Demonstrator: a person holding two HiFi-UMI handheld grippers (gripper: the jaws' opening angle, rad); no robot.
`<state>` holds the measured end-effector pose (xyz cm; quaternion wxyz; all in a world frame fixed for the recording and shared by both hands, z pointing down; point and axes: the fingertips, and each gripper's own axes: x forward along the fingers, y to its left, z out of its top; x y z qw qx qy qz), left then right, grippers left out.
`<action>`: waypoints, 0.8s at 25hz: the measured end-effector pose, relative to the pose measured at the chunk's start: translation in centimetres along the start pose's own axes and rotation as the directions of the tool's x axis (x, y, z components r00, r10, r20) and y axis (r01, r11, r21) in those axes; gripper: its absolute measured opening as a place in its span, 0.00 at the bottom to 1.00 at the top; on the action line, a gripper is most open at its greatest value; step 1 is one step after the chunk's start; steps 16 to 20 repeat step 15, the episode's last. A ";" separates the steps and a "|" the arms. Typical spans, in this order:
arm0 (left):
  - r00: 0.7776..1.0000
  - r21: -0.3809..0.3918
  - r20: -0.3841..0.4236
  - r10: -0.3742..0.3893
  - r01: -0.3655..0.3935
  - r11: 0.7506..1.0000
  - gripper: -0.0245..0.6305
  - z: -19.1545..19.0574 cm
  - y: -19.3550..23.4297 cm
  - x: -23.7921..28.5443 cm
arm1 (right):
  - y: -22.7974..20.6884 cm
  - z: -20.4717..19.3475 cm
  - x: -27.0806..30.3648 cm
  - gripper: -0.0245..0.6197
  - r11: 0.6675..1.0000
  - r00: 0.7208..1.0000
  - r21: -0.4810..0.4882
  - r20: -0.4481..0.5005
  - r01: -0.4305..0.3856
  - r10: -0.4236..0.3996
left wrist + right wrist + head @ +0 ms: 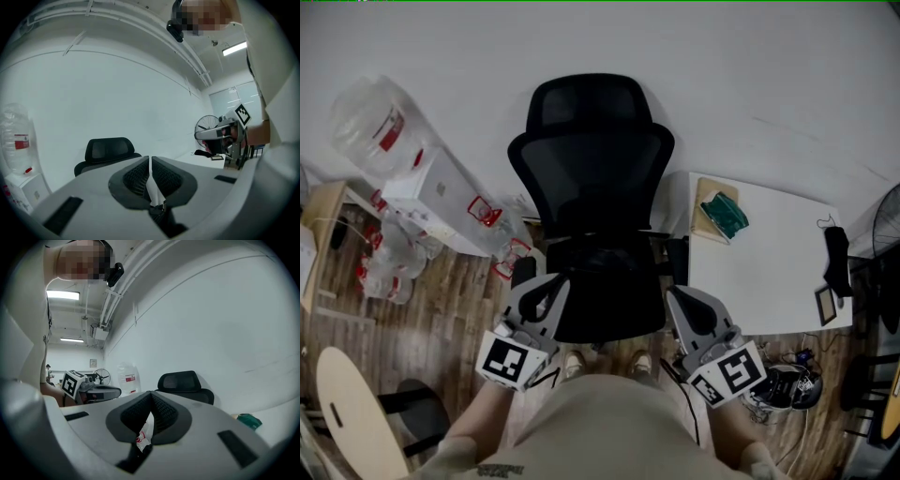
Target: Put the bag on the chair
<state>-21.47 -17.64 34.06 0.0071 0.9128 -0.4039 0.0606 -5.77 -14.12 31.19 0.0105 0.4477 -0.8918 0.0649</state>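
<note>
Bag (143,434), thin clear plastic with red print, hangs pinched just before the black chair (595,216) by the wall. A white tabletop (769,272) stands at the chair's right. Left gripper (550,283) and right gripper (676,294) each clamp its film.

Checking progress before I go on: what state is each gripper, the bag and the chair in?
left gripper: shut on the bag.
right gripper: shut on the bag.
bag: thin plastic, pinched at two spots.
chair: upright, seat facing the grippers.
</note>
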 end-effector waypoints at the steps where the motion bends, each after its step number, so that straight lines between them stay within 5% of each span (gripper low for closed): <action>1: 1.000 -0.004 -0.001 0.008 -0.008 1.000 0.09 -0.1 0.2 -0.2 | 0.0 0.1 -0.1 0.07 1.000 1.000 0.011 0.008 0.001 -0.001; 20: 1.000 -0.004 0.015 0.009 -0.009 1.000 0.09 0.8 0.2 0.1 | -1.3 0.5 -0.2 0.07 1.000 0.999 0.006 0.021 0.029 -0.029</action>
